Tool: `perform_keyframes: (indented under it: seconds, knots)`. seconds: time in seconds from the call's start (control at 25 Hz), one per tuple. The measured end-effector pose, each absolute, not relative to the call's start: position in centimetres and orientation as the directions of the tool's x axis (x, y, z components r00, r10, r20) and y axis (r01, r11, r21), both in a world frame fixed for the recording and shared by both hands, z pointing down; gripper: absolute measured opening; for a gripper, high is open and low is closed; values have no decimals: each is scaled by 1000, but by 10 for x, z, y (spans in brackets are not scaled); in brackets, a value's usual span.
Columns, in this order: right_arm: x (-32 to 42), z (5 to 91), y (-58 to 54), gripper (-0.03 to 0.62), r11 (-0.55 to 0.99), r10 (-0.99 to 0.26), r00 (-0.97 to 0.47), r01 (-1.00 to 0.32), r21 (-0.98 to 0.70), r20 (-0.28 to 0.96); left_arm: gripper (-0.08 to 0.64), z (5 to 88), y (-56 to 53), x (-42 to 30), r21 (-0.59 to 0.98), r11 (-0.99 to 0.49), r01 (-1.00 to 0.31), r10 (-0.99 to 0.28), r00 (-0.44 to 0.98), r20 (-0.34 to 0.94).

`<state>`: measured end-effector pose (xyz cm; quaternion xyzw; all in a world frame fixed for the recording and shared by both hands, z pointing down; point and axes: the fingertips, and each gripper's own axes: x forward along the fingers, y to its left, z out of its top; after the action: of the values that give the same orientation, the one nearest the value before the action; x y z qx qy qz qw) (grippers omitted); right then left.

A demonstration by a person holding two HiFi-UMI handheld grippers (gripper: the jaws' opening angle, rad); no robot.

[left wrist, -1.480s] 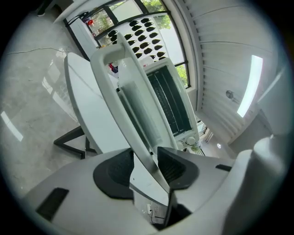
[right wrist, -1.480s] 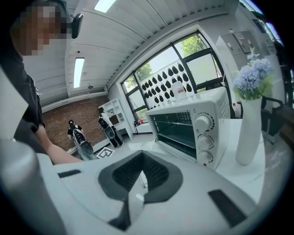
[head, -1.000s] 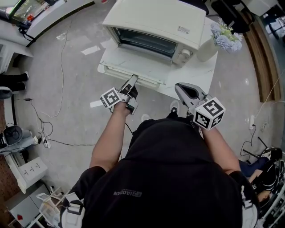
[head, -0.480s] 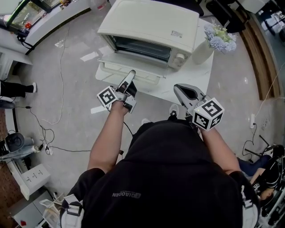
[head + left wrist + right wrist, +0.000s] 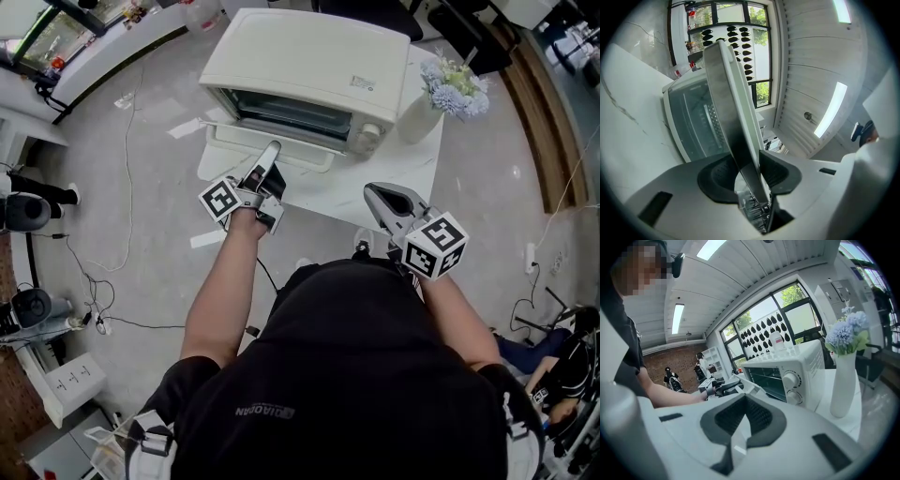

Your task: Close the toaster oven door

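oven [image 5: 309, 56]: matt cream metal | door [image 5: 723, 93]: glossy glass pane | tbl [image 5: 337, 192]: glossy wht marble-look

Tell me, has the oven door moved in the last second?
Yes. The door has swung up from lying flat, closer to the toaster oven's open front.

The toaster oven door [image 5: 305, 157] stands between the jaws of the left gripper [image 5: 270, 155], which have just been closing. Just ahead of that gripper, the toaster oven [image 5: 309, 66] sits on the desk [image 5: 347, 187]. The right gripper [image 5: 375, 194] hangs over the desk's near edge. Ahead of it, right of the oven, a vase [image 5: 419, 114] stands on the desk.
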<state>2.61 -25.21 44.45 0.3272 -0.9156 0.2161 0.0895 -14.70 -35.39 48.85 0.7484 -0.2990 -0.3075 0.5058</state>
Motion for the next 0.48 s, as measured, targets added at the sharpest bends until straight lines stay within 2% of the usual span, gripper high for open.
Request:
perform_keyframes:
  seconds: [0.48]
  knots:
    - [35,440,-263,-2,677,-584,-757,-653,-341,292,127,466,-384,-140,941,-321,-105,-768,611,-194]
